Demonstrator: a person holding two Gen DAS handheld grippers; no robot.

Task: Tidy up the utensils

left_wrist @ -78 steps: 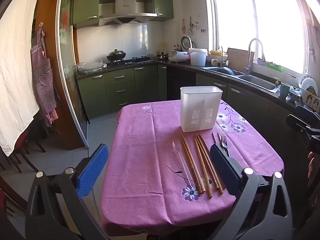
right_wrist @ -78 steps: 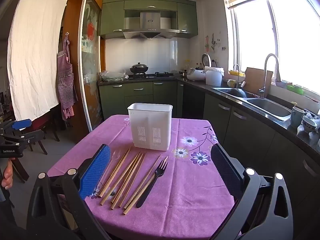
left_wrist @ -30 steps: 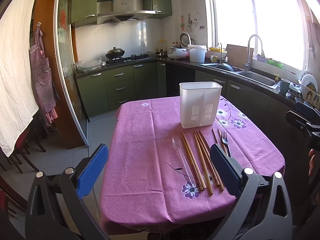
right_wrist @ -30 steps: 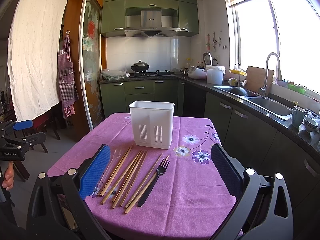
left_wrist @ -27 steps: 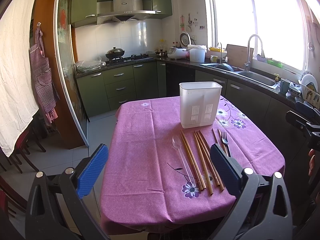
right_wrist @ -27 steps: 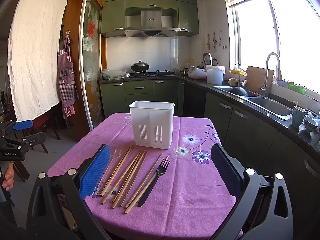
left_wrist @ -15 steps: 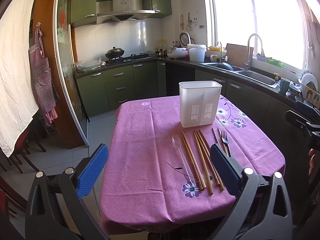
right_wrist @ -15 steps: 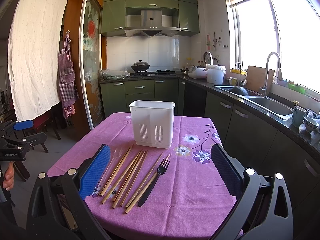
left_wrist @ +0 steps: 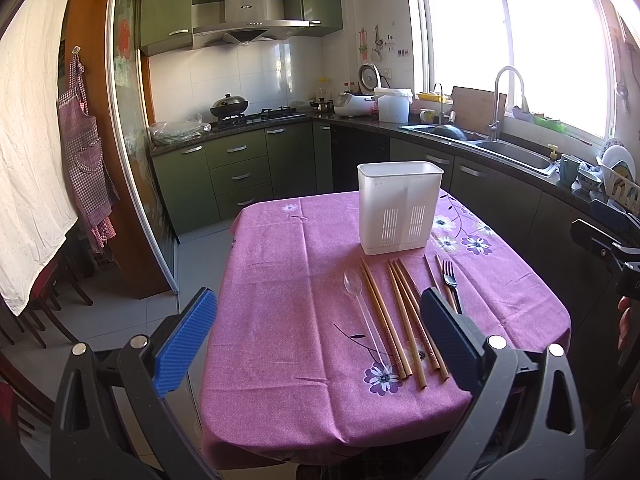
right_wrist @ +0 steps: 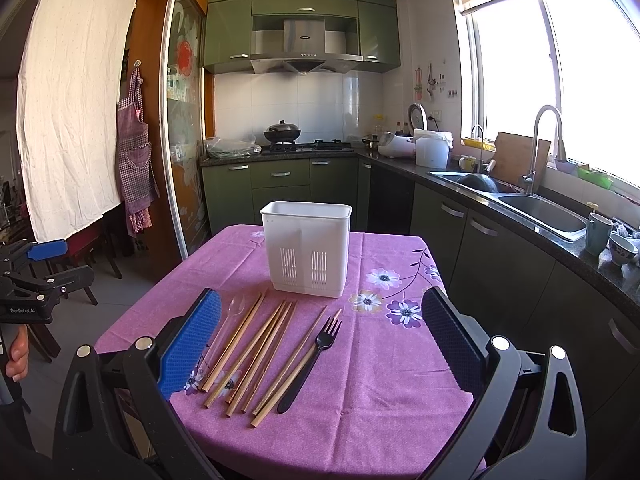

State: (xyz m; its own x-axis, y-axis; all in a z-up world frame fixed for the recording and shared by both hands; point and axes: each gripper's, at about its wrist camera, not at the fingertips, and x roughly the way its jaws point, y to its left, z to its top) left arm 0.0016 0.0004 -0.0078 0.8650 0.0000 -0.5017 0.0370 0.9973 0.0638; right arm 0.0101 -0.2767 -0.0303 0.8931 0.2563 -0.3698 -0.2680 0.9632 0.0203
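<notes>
A white slotted utensil holder (left_wrist: 399, 209) (right_wrist: 307, 249) stands upright on the purple flowered tablecloth (left_wrist: 288, 280) (right_wrist: 384, 380). In front of it lie a clear plastic spoon (left_wrist: 360, 308) (right_wrist: 230, 320), several wooden chopsticks (left_wrist: 394, 316) (right_wrist: 256, 352) and a black fork (left_wrist: 450, 280) (right_wrist: 310, 360), side by side. My left gripper (left_wrist: 318, 320) is open and empty, held back from the table's near left edge. My right gripper (right_wrist: 320, 324) is open and empty, held above the near edge with the utensils between its fingers in view.
Green kitchen cabinets and a stove with a wok (right_wrist: 282, 132) stand behind the table. A counter with a sink (right_wrist: 536, 204) and dishes runs along the right. A sliding glass door (left_wrist: 132, 160) and chairs are on the left.
Both grippers have drifted very slightly closer to the table. Nothing on the table has moved.
</notes>
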